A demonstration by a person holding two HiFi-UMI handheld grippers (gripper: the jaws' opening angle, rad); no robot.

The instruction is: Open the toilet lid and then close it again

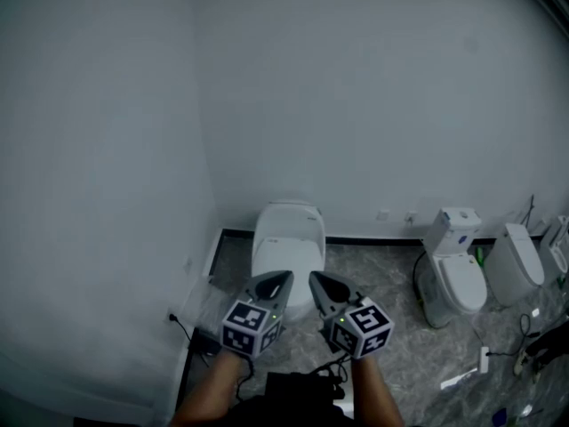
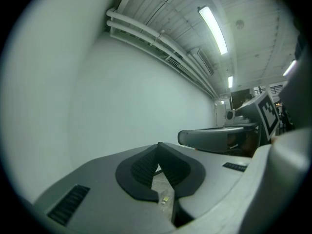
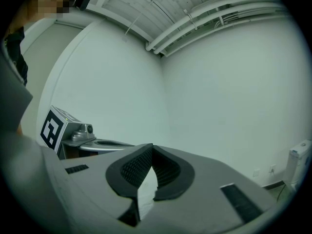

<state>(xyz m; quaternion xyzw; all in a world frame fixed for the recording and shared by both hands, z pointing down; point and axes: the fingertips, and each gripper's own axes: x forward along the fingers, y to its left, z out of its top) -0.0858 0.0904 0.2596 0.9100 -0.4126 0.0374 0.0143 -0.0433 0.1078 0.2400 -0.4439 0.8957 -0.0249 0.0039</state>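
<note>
Your left claw (image 1: 283, 278) is shut all the way: in the left gripper view its two dark ribbed pads (image 2: 144, 169) meet at the tips with nothing caught between them. Your right claw (image 1: 316, 279) is the same, closed tight and empty, its pads (image 3: 168, 172) pressed together in the right gripper view. You hold both side by side and close together, low in the middle of the head view, each with its marker cube toward you and its tips angled in toward the other. The toilet (image 1: 286, 247) you are to work on stands in the corner against the back wall (image 1: 373, 105), just beside the left wall, and its lid (image 1: 288, 229) lies down flat over the bowl. In the head view the tips of both claws overlap the toilet's front edge, but whether they touch it cannot be told; neither gripper view shows the toilet, only pale wall ahead. Each gripper view does catch the other claw off to its side, the right one at the right edge of the left gripper view and the left one at the left edge of the right gripper view. A second toilet (image 1: 452, 269) and a third toilet (image 1: 516, 263) stand along the same wall, well apart to your right, on the grey marbled floor (image 1: 373, 269). A dark cable (image 1: 185, 329) trails over the floor by the left wall.
</note>
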